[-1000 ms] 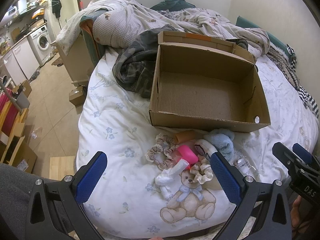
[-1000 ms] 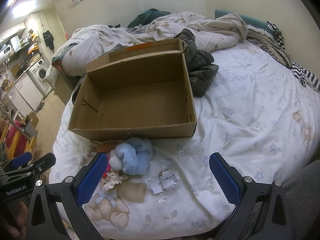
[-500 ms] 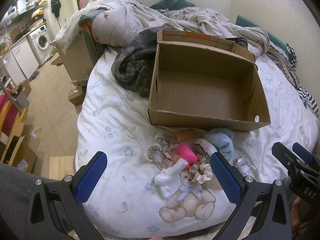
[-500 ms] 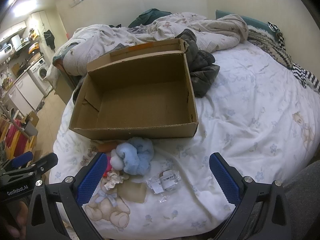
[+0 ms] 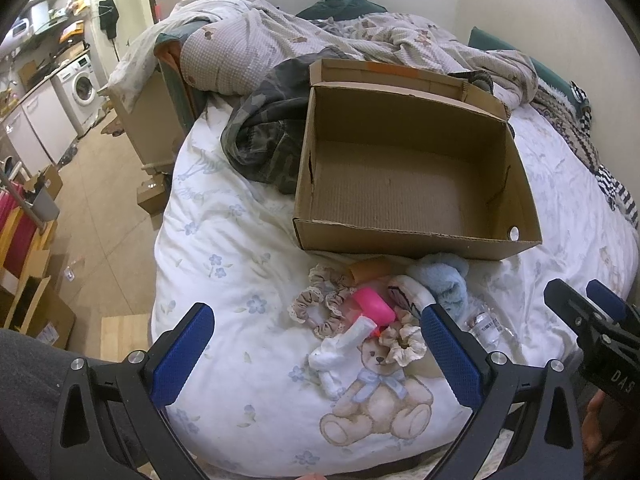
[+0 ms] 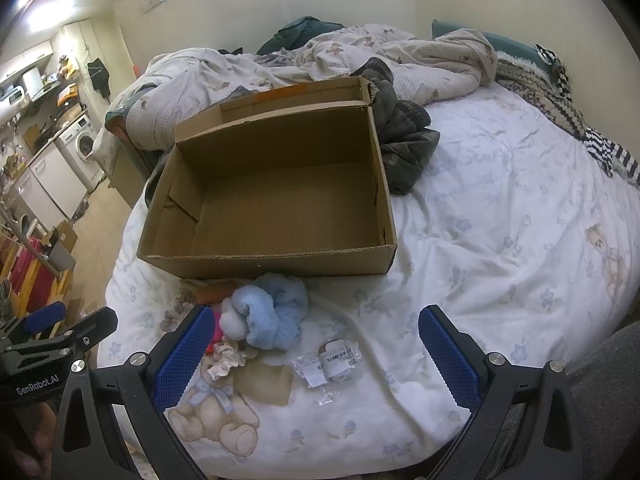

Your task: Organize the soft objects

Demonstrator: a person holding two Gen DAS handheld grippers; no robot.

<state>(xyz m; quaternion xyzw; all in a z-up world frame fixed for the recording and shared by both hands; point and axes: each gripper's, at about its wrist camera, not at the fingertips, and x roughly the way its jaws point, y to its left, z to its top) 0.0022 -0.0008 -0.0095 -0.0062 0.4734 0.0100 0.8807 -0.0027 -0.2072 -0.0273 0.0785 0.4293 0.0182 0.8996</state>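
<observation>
Here, the left gripper (image 5: 316, 354) hangs spread wide and holding nothing over beige scrunchies (image 5: 320, 306) and a pink item (image 5: 370, 308); the blue plush (image 6: 272, 316) lies just before the cardboard box (image 6: 276, 196); the right gripper (image 6: 312, 356) is likewise spread and unladen.

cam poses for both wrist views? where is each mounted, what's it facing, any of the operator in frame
Left wrist: behind the open left tongs, facing the empty cardboard box and the scrunchie pile; right tongs and fingers at the right edge.
Right wrist: behind the open right tongs, facing the same box and the blue fluffy item; left tongs at the left edge.
Shared: box, bed, pile.
</observation>
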